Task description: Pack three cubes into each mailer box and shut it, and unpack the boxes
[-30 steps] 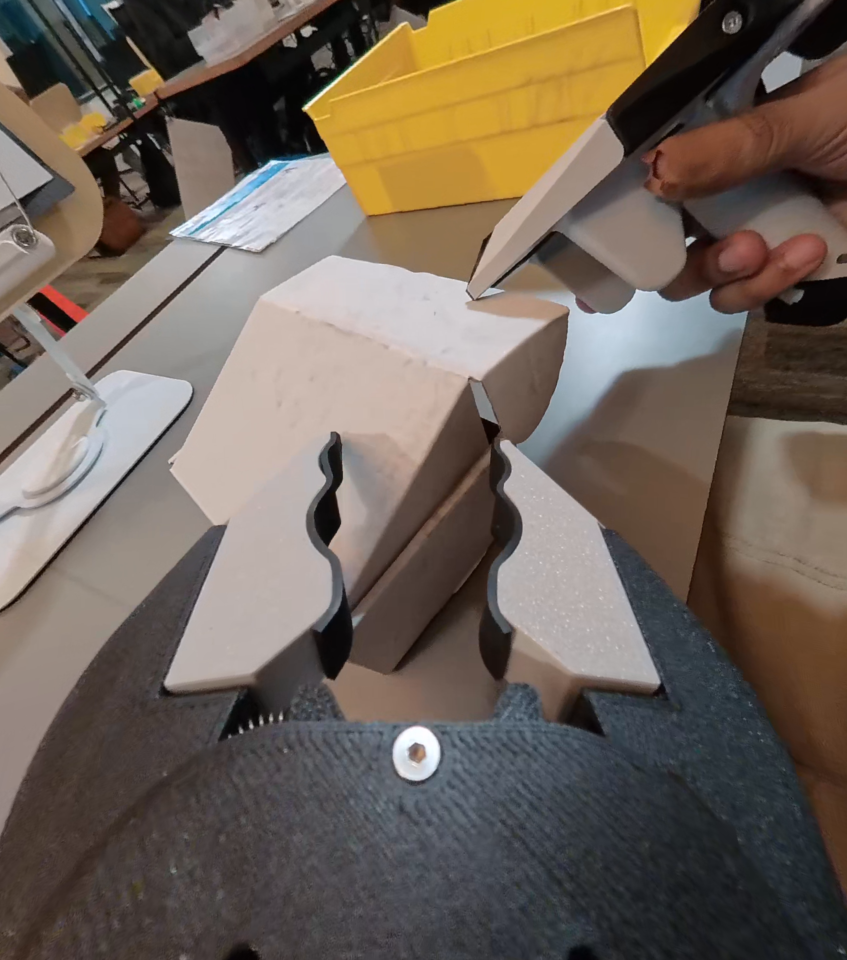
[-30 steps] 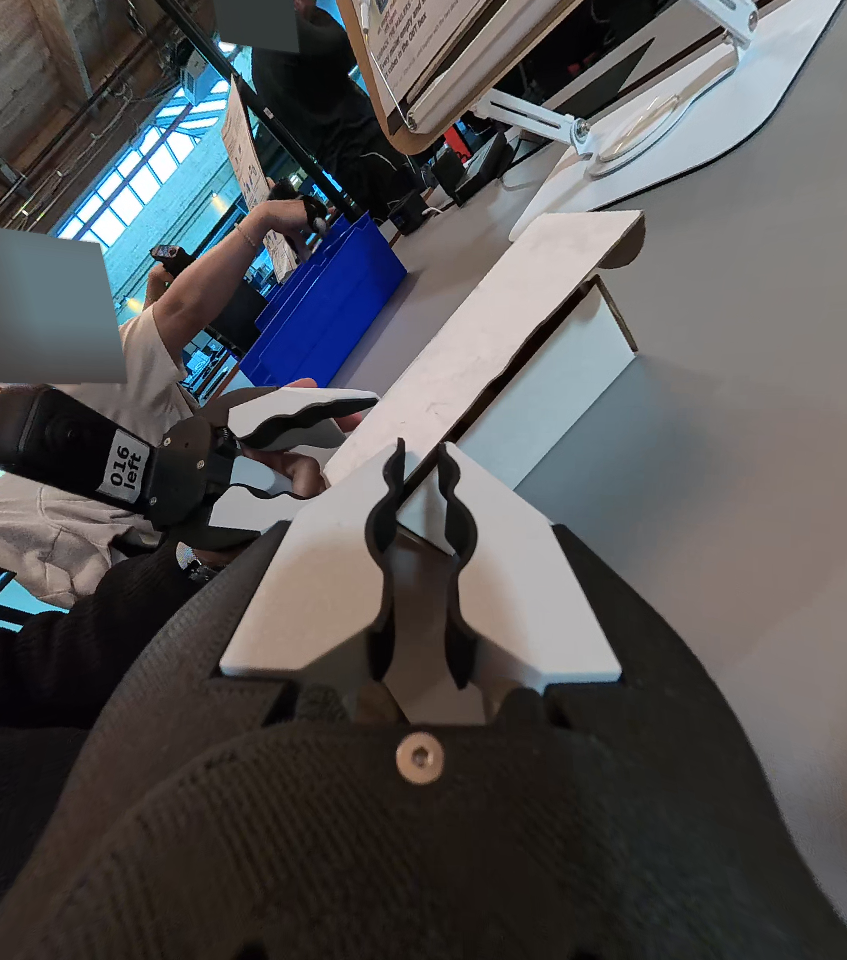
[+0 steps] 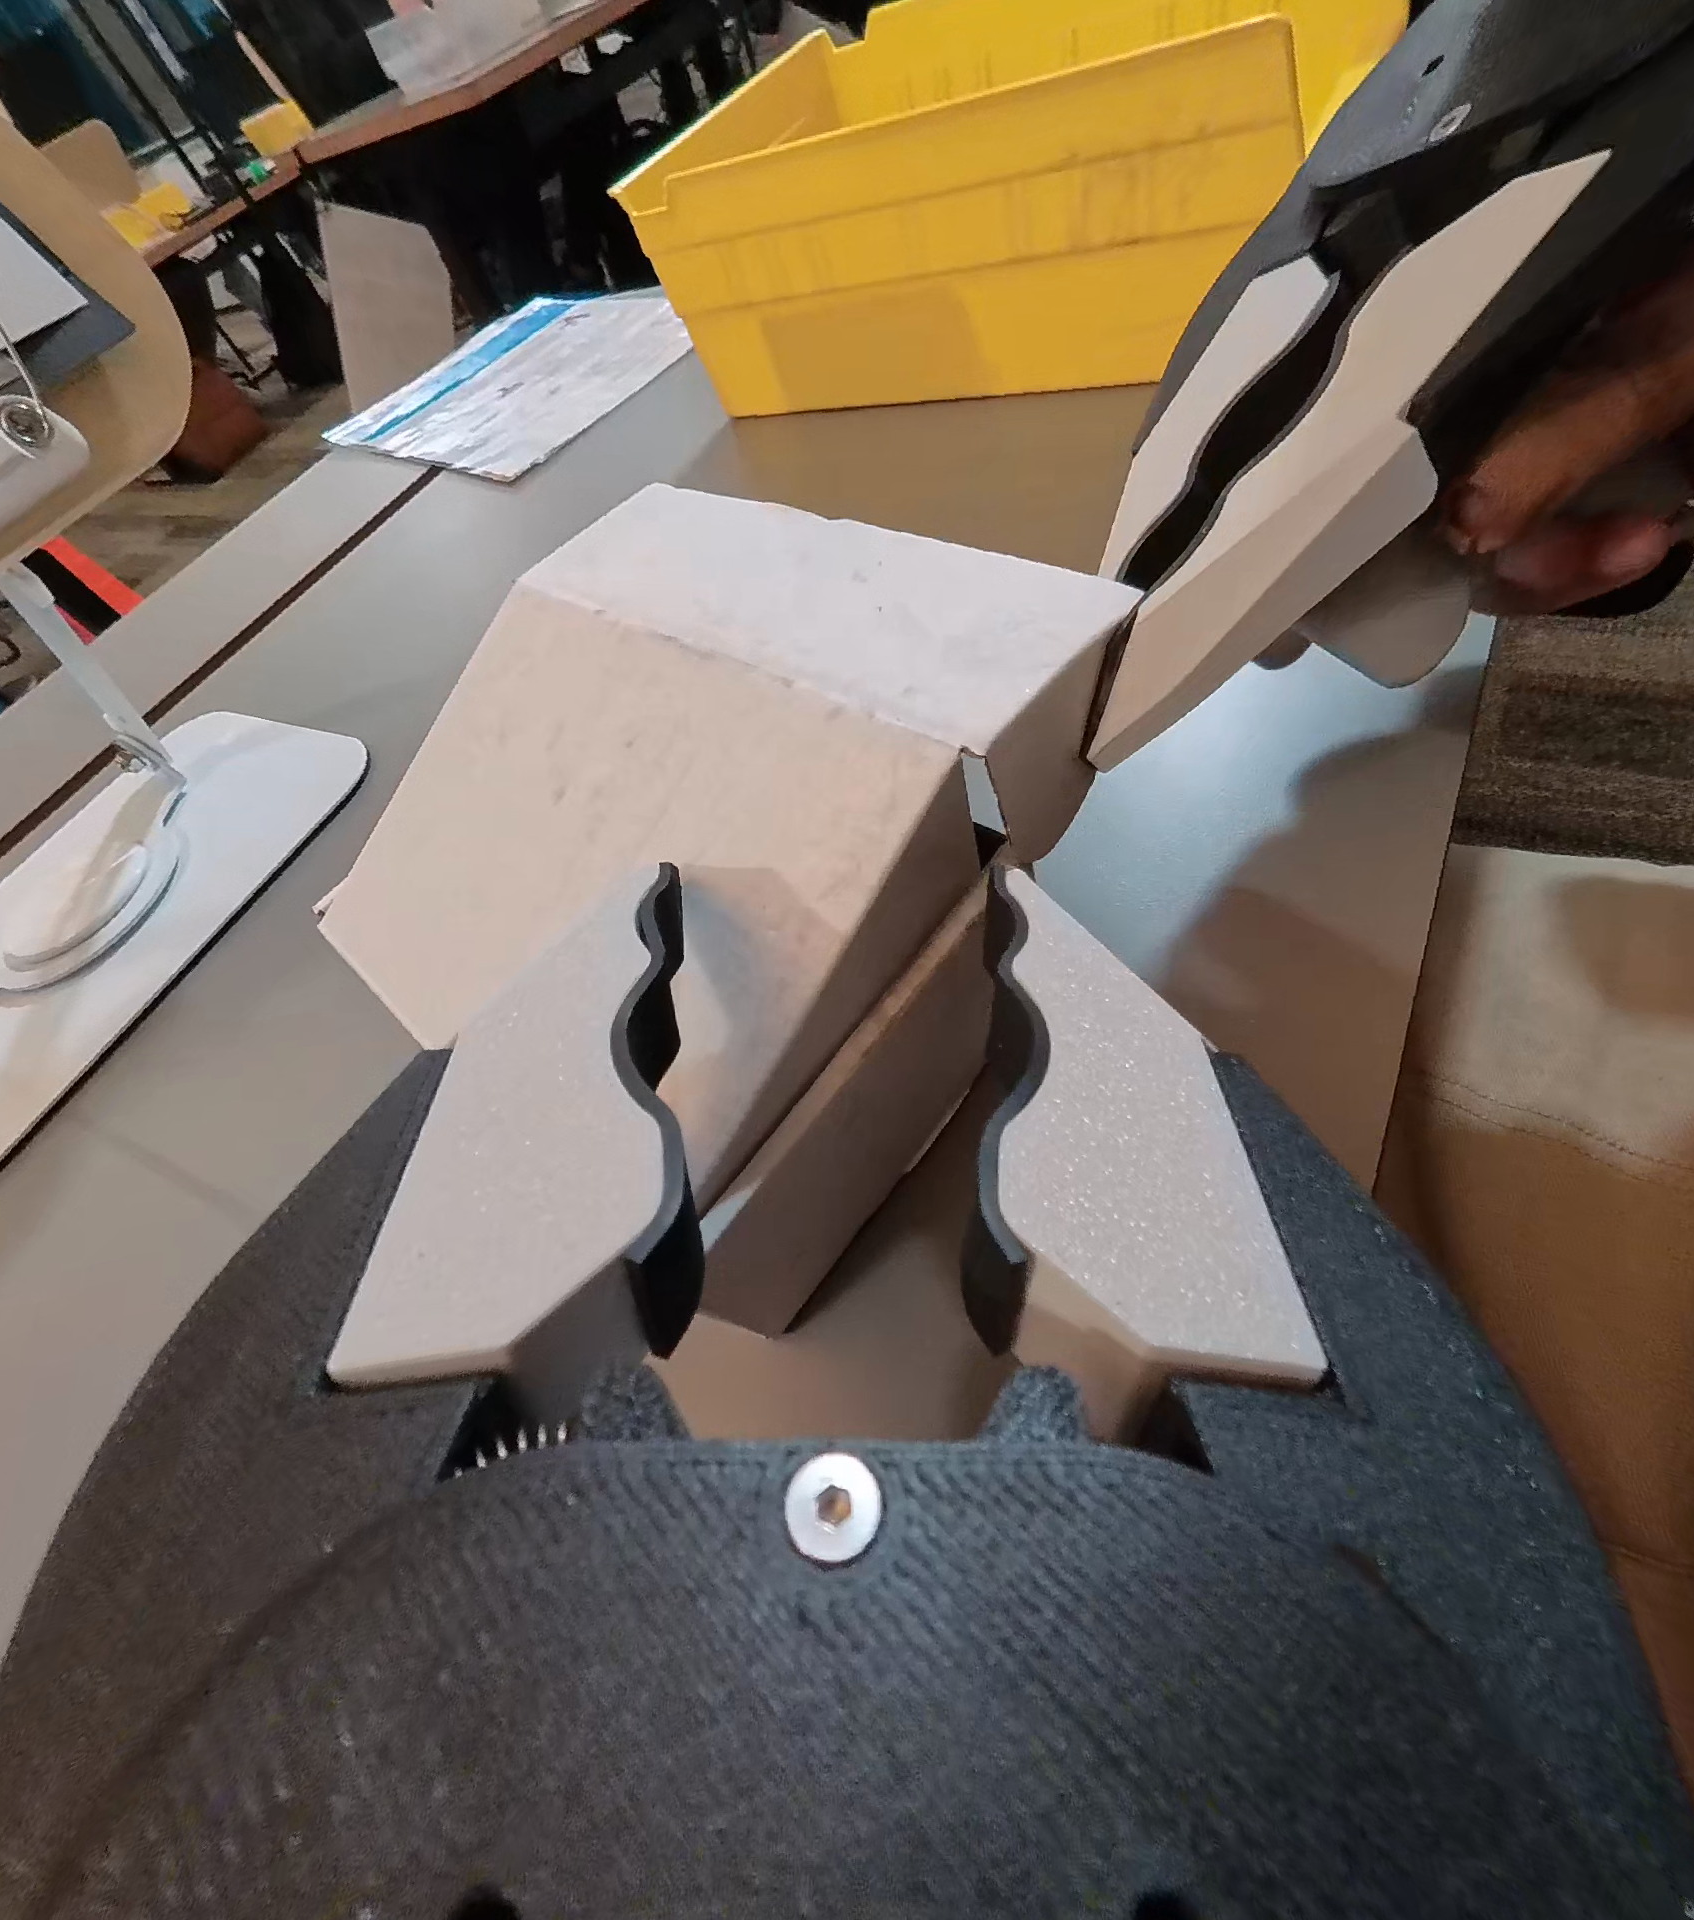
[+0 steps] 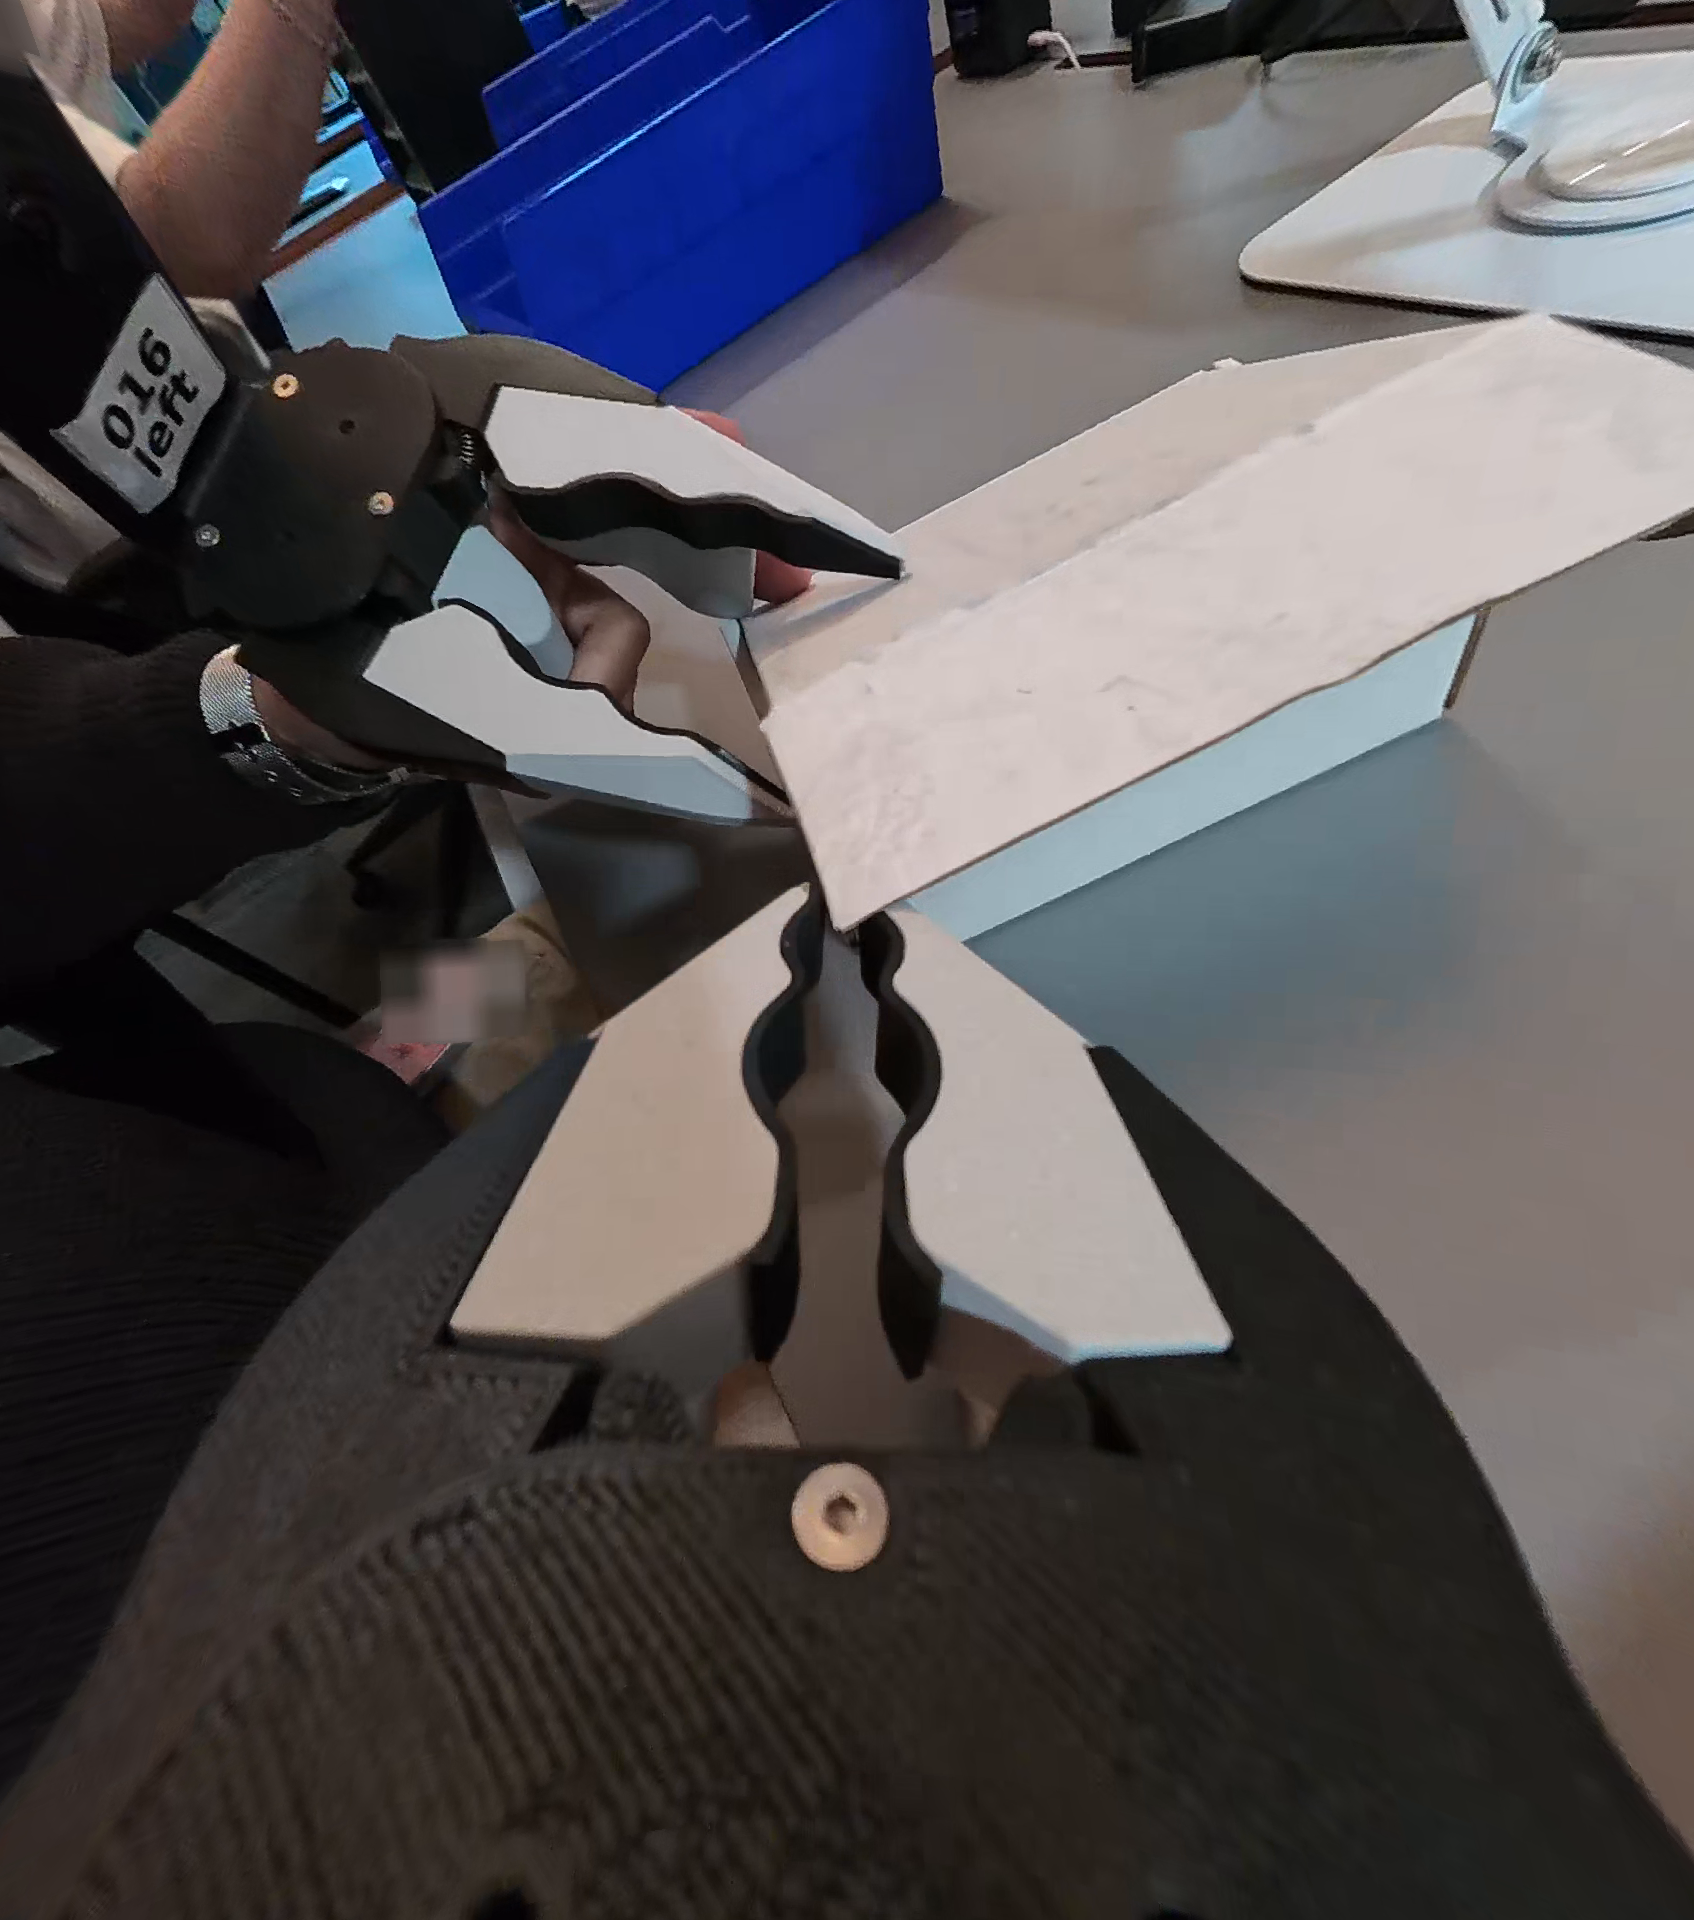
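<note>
A white cardboard mailer box (image 3: 718, 727) lies on the grey table, its lid (image 4: 1186, 623) partly raised and slanting. My left gripper (image 3: 832, 894) is open, with its fingers on either side of the box's near end. It also shows in the right wrist view (image 4: 827, 681), jaws wide apart at the box's end. My right gripper (image 4: 835, 920) is nearly closed, pinching the corner of the lid's side flap. It also shows in the left wrist view (image 3: 1108, 675), at the lid's right corner. No cubes are in view, and the inside of the box is hidden.
A yellow bin (image 3: 978, 260) stands behind the box and a blue bin (image 4: 697, 208) off to the side. A white stand base (image 3: 126, 904) sits left of the box and a printed sheet (image 3: 521, 384) lies farther back. The table edge (image 3: 1425, 935) runs close on the right.
My right gripper has moved from the top edge of the lid down to the side flap's corner and has turned. My left gripper stays open at the box's near end.
</note>
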The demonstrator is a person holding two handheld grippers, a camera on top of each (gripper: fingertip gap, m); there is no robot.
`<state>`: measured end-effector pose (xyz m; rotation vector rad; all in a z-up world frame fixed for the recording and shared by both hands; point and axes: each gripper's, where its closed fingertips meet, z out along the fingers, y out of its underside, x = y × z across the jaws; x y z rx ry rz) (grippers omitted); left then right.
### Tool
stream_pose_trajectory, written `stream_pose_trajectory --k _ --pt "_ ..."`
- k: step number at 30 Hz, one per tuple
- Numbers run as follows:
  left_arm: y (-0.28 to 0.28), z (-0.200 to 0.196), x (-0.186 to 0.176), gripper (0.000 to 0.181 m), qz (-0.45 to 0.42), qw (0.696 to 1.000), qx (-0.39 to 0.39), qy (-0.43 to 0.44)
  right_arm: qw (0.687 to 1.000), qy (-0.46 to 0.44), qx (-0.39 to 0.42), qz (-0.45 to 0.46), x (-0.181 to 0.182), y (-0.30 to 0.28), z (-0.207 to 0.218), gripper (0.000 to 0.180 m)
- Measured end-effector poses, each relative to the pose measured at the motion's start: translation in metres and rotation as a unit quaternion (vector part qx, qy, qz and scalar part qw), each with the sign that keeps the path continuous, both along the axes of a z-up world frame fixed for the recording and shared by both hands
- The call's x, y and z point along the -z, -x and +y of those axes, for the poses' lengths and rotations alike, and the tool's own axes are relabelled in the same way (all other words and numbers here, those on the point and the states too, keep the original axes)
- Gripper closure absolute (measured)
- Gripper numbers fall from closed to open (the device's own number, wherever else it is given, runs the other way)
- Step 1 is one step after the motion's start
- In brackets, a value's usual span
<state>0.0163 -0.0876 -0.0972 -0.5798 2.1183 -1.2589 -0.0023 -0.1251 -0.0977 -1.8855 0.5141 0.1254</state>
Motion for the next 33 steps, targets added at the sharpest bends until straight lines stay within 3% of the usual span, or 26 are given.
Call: stream_pose_trajectory --k 8,24,33 --pt "0.0 -0.001 0.001 0.123 -0.001 1.0 -0.001 -0.003 0.998 0.035 0.006 -0.048 0.002 -0.002 -0.004 0.175" --pt "0.001 -0.009 -0.006 0.123 0.018 1.0 -0.005 0.021 0.999 0.04 0.009 0.001 0.017 -0.002 -0.005 0.176" --pt "-0.011 -0.005 -0.002 0.124 0.014 1.0 -0.025 0.007 0.998 0.066 0.016 -0.017 0.028 -0.002 0.001 0.176"
